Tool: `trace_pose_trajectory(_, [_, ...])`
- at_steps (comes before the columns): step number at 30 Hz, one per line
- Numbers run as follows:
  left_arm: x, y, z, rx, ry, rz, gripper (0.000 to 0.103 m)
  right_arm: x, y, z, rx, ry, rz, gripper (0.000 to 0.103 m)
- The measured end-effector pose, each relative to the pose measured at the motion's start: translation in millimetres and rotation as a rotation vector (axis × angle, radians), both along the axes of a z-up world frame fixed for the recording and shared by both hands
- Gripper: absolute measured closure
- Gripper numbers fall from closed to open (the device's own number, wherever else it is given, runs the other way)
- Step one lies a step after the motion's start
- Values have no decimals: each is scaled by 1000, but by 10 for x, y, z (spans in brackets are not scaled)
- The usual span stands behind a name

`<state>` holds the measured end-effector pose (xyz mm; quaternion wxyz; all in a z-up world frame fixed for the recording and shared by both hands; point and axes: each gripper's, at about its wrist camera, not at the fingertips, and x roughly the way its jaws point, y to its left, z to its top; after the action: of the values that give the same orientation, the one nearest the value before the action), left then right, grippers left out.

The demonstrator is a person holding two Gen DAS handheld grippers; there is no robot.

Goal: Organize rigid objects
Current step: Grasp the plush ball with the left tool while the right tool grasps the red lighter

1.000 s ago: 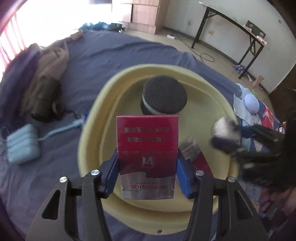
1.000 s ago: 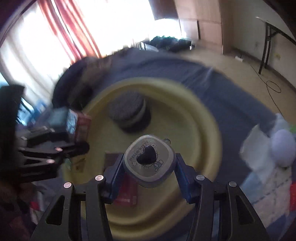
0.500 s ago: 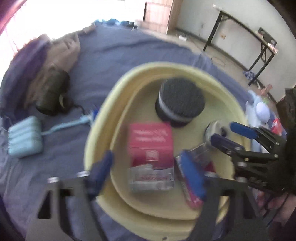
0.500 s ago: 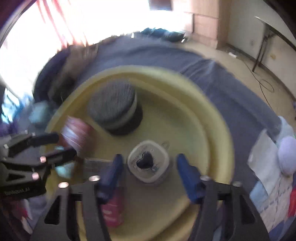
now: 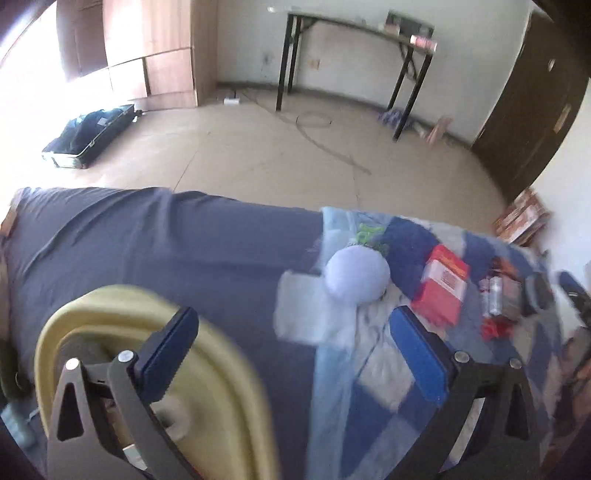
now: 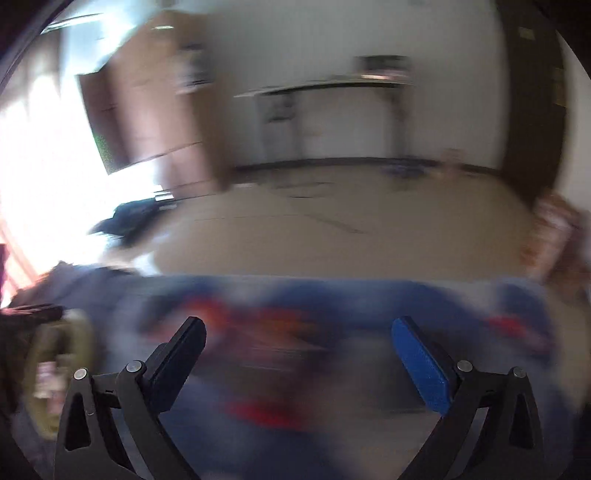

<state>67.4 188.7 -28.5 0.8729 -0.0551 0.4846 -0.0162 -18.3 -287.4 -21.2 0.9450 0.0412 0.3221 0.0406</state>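
My left gripper (image 5: 293, 314) hangs over the dark blue bed sheet (image 5: 166, 240), its jaws opening with nothing between them. The yellow basin (image 5: 122, 306) lies at the lower left, behind the left finger. Ahead to the right, on a patterned blue cloth (image 5: 388, 369), lie a pale round ball (image 5: 356, 275), a red box (image 5: 441, 288) and some small red and silver items (image 5: 496, 295). The right wrist view is heavily blurred. My right gripper (image 6: 297, 328) is opening too, with nothing between its jaws, above blurred red shapes (image 6: 266, 410). The basin's rim (image 6: 74, 332) shows at far left.
Beyond the bed's far edge is bare floor with an open black suitcase (image 5: 92, 133) and a loose cable (image 5: 325, 147). A black-legged table (image 5: 354, 29), a wooden wardrobe (image 5: 155, 55) and a dark door (image 5: 528, 92) line the walls. Cardboard boxes (image 5: 524, 218) sit at the right.
The left gripper let the red packet go into the basin and the right dropped the round heart-lidded tin there. Both opened wide and swung right, away from the basin toward the patterned cloth.
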Motion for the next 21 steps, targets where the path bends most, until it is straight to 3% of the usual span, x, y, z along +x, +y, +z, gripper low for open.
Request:
trace_pose_trajectory(3, [279,-254,-205,-42,18,-43,0,22,-892,-259,-76,50,-166,0])
trace_pose_trajectory(5, [424,-429,-335,-22,17,-79,0,80,-1251,-464,-104,103,-203,0])
trace_pose_trajectory(8, [513,-580,-460,99,28,-70,1,215,-1491,-705,-126,151,-179,4])
trace_pose_trajectory(11, [572,-673,-488,78,23,-107,1,328,-1665,-802,-127,157,-160,9])
trace_pose_trajectory(13, [605,-676,-499,89,22,-119,8,407,-1681,-820,-110,142,-150,10])
trace_pose_trajectory(14, [624,-672,-516,97,25,-124,21,433,-1699,-838,-103,137,-139,14])
trace_pose_trajectory(15, [628,-657,-540,97,32,-122,44,481,-1656,-862,-102,133,-130,23])
trace_pose_trajectory(18, [614,-591,-597,57,23,-117,45,432,-1649,-850,-124,113,-106,45])
trace_pose_trajectory(21, [526,-573,-553,65,-6,-135,46,427,-1442,-819,-170,104,-70,67])
